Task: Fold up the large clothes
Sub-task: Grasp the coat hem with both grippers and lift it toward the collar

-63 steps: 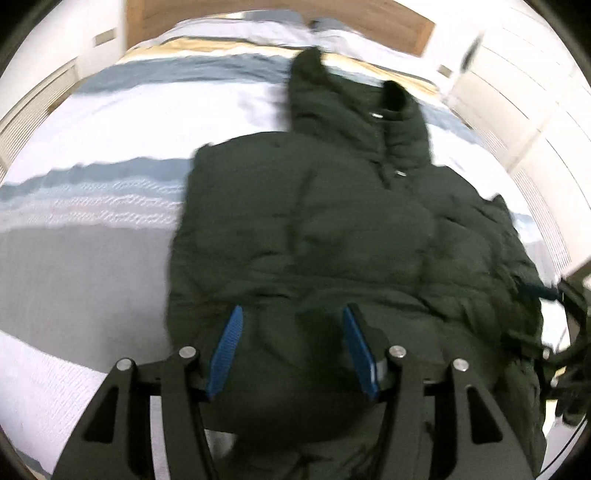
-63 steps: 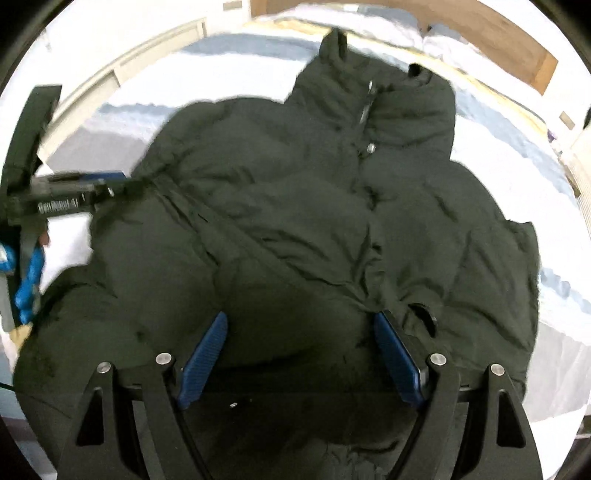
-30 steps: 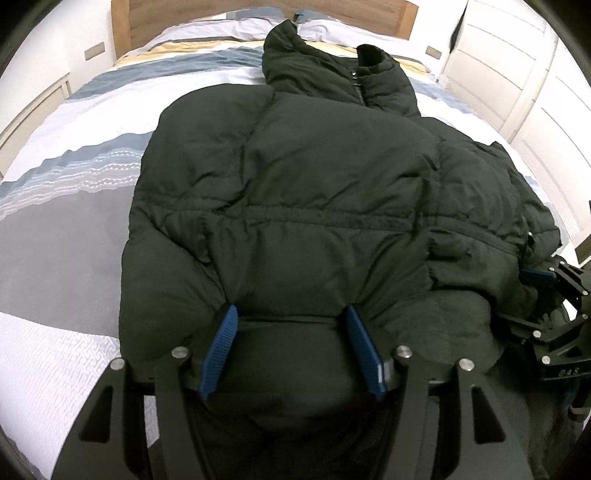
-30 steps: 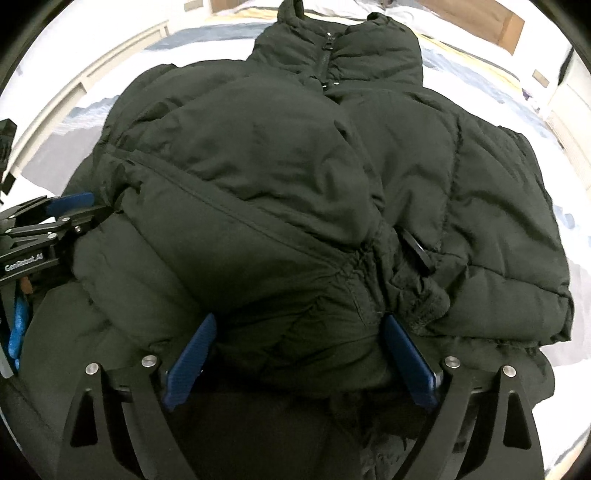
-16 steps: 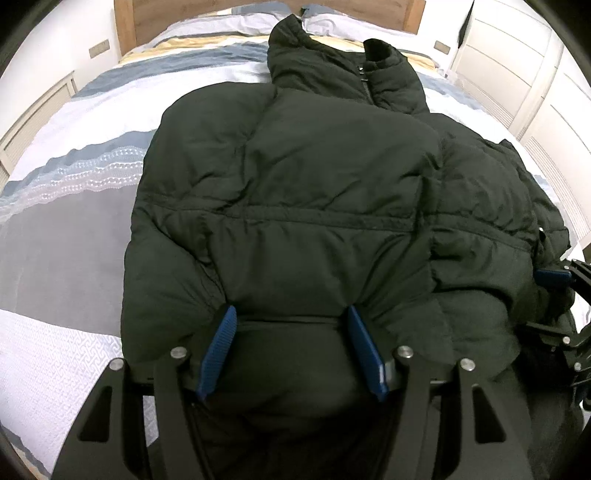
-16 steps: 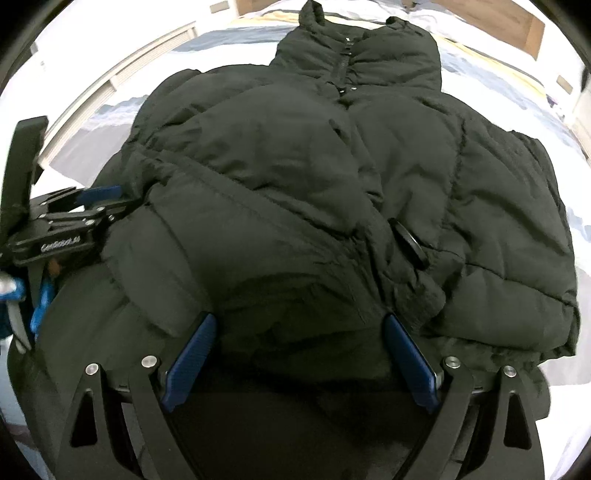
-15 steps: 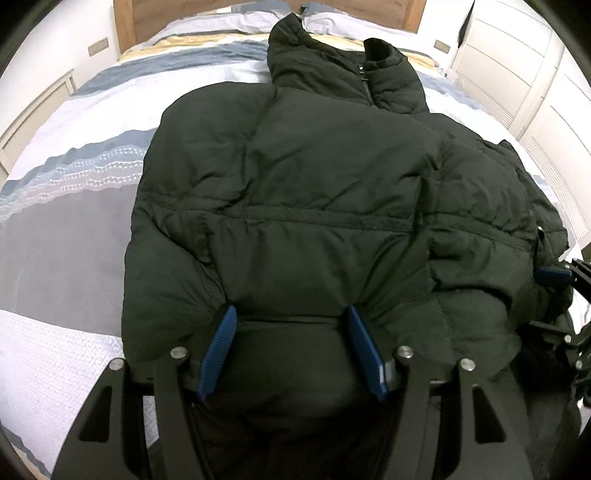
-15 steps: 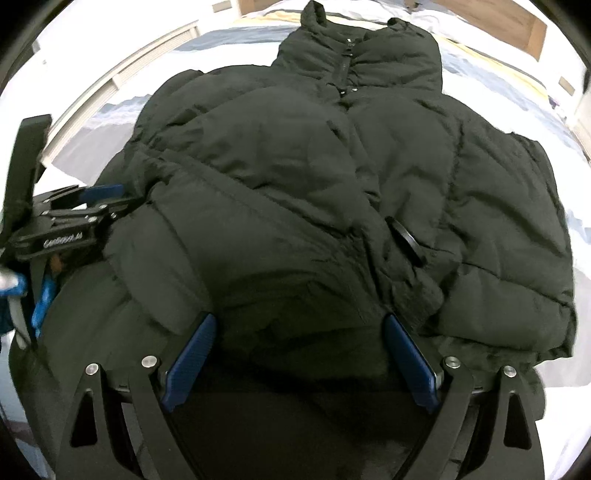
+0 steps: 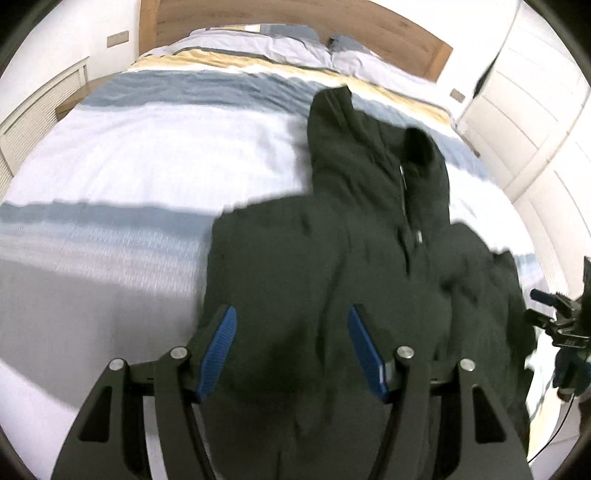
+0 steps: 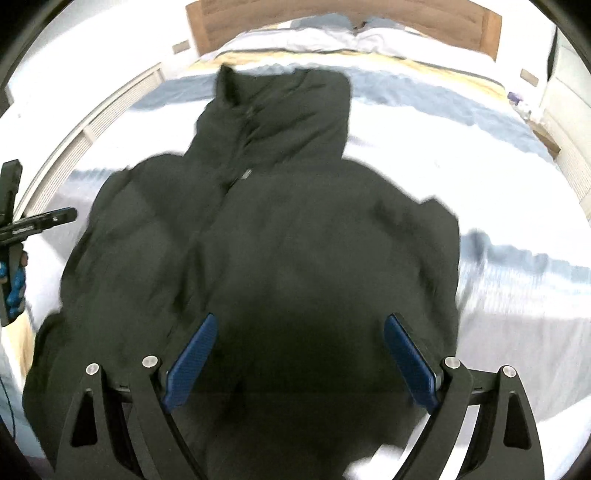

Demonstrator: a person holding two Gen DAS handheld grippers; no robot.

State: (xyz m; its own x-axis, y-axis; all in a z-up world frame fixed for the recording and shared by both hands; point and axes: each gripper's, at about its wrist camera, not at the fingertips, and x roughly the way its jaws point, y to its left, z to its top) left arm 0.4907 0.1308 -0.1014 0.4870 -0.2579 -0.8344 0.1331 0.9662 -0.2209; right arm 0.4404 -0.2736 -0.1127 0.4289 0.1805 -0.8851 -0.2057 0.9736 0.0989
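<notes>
A dark green puffer jacket [image 9: 351,266] lies front up on the bed, collar toward the headboard; it also fills the right wrist view [image 10: 280,229]. My left gripper [image 9: 291,325] is open above the jacket's lower left part, nothing between its blue pads [image 9: 218,347]. My right gripper [image 10: 301,332] is open wide above the jacket's lower right part, also empty. Each gripper shows at the edge of the other's view: the right one [image 9: 557,325], the left one [image 10: 37,221]. Both views are blurred by motion.
The bed [image 9: 147,155] has a striped white, blue, grey and yellow cover, pillows [image 9: 266,48] and a wooden headboard [image 9: 369,26]. White wardrobe doors [image 9: 524,110] stand on the right. A low white slatted unit [image 10: 99,118] runs along the left.
Both grippers have pulled back and risen away from the jacket. The jacket's lower part, gathered between the jaws before, now lies below them and looks smaller and farther off.
</notes>
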